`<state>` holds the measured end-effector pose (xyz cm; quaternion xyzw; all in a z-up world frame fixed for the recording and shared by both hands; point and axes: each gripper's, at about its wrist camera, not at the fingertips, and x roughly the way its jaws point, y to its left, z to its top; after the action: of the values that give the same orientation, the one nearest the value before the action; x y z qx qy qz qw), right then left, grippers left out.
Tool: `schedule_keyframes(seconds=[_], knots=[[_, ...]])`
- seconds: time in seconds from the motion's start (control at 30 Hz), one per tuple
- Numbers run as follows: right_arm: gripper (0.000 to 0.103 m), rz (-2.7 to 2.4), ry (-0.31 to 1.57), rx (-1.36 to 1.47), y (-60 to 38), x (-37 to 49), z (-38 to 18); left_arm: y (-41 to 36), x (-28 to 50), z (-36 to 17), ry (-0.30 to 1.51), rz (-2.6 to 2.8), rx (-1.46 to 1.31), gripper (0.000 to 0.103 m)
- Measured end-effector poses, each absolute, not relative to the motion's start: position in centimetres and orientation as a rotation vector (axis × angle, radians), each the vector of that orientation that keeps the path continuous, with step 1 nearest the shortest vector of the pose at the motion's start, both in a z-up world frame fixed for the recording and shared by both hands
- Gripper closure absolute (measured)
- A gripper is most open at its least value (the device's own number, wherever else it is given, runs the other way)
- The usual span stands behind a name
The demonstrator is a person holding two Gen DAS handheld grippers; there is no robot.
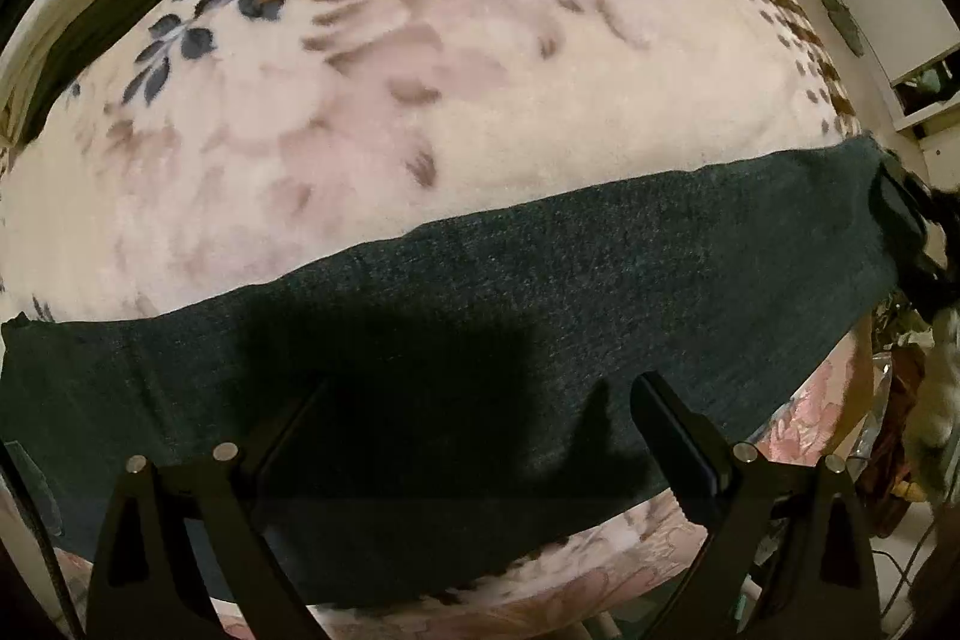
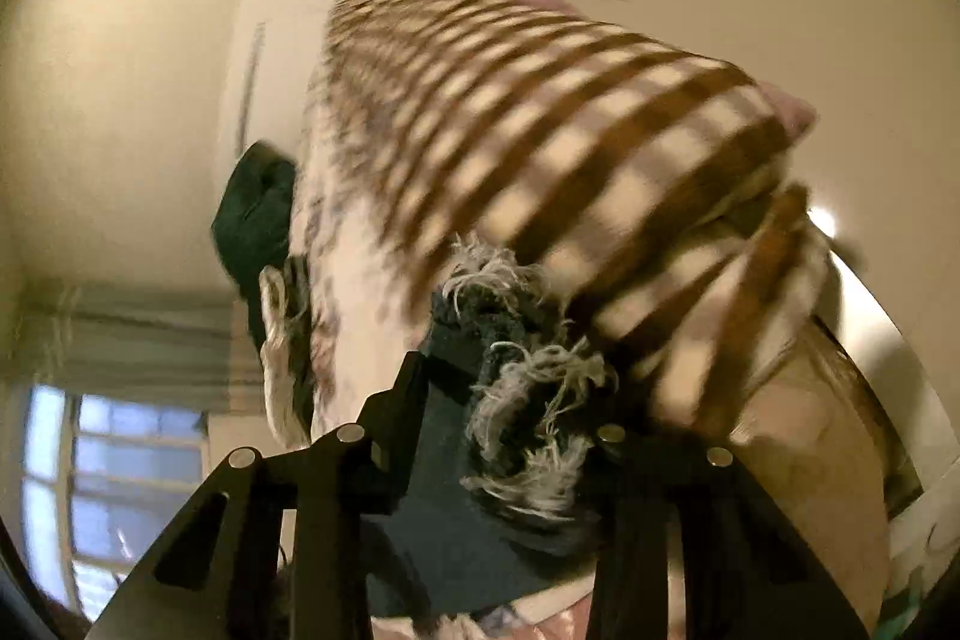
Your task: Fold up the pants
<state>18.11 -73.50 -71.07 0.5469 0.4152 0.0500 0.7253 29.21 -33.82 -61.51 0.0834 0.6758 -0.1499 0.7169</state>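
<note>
**Left wrist view: pants laid flat, frayed hem between the right jaws**

A slipped hem is judged the main risk: the frayed hem of the pants lies between the right gripper jaws, but whether it is pinched cannot be told through the blur. If pulled loosely, the fold would be skewed. The pants are stretched as a dark band across the floral blanket. The left gripper is held above them, jaws wide apart, nothing gripped.
</note>
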Motion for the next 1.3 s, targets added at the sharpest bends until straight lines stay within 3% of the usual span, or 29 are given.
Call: schedule_keyframes(seconds=[0.2, 0.33, 0.47, 0.53, 0.57, 0.7, 0.87, 1.17, 1.3], knots=[[0.061, 0.112, 0.983, 1.261, -71.1, 18.3, -73.8, -31.5, 28.3, -60.6, 1.495, -0.338, 0.171, 0.003], [0.059, 0.131, 0.867, 1.300, -70.5, 18.5, -72.9, -30.9, 28.6, -60.6, 1.495, -0.336, 0.167, 0.003], [0.059, 0.101, 0.941, 1.246, -68.6, 18.9, -74.3, -29.7, 28.6, -61.2, 1.508, -0.323, 0.145, 0.003], [0.066, 0.078, 0.921, 1.270, -68.3, 19.0, -74.5, -29.2, 28.7, -61.8, 1.513, -0.306, 0.129, 0.003], [0.085, 0.048, 0.918, 1.258, -68.3, 19.0, -74.2, -28.9, 29.0, -62.4, 1.524, -0.300, 0.108, 0.000], [0.094, -0.104, 0.898, 1.202, -67.1, 18.8, -71.9, -28.6, 29.8, -64.4, 1.556, -0.287, 0.097, 0.000], [0.095, -0.129, 0.872, 1.227, -66.0, 18.1, -69.0, -28.1, 30.8, -63.6, 1.609, -0.282, 0.069, 0.000], [0.095, -0.096, 0.906, 1.014, -58.7, 18.8, -58.9, -15.2, 28.3, -54.7, 1.443, -0.100, -0.086, 0.000], [0.095, -0.035, 0.973, 0.892, -49.3, 20.8, -56.2, -8.6, 26.3, -53.9, 1.442, -0.012, -0.145, 0.000]])
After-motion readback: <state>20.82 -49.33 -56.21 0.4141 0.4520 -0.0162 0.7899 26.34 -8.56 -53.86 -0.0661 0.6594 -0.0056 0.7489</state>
